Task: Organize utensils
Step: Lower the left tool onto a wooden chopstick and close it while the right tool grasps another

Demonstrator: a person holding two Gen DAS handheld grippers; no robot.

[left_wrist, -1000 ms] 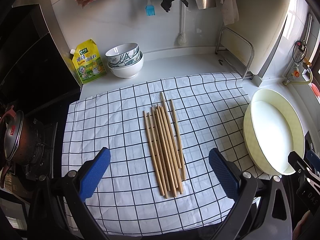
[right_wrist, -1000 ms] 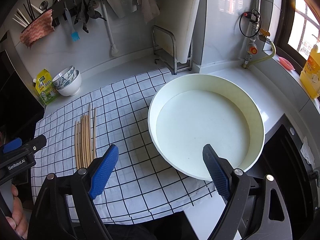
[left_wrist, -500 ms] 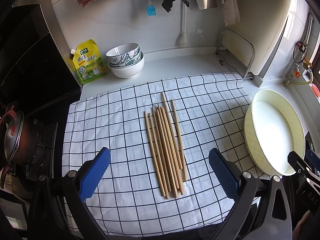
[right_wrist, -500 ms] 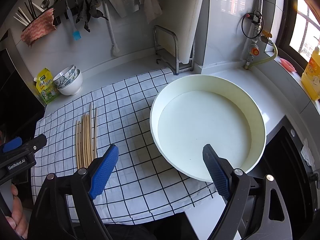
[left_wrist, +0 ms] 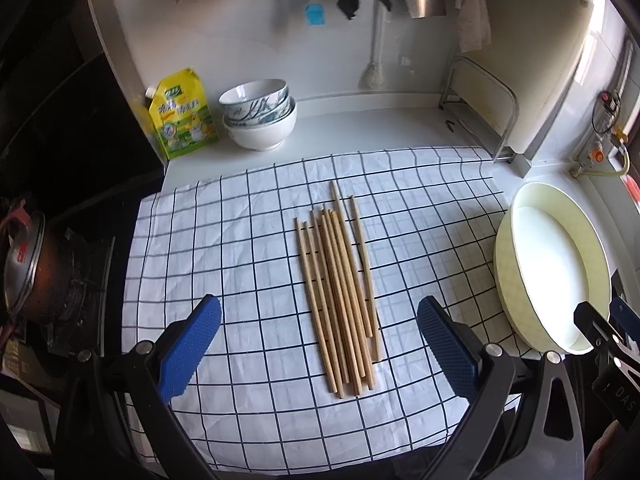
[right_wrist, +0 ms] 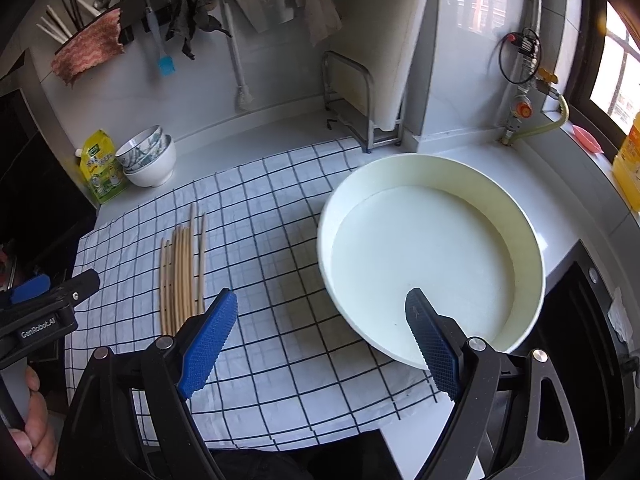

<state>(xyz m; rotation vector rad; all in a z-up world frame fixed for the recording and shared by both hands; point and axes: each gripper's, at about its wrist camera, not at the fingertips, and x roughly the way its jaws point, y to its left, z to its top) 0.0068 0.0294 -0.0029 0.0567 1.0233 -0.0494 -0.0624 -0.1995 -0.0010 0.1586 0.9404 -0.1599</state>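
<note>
Several wooden chopsticks lie side by side on a white checked cloth; they also show in the right wrist view. A round cream basin stands empty at the cloth's right edge. My left gripper is open and empty, hovering above the near ends of the chopsticks. My right gripper is open and empty, above the cloth at the basin's near left rim.
Stacked bowls and a yellow pouch stand at the back left. A metal rack holding a white board stands at the back right. A pot sits on the stove at the left. Cloths and a blue brush hang on the wall.
Both grippers have drifted slightly forward and lower toward the counter. Both stay open. The chopsticks and basin have not moved.
</note>
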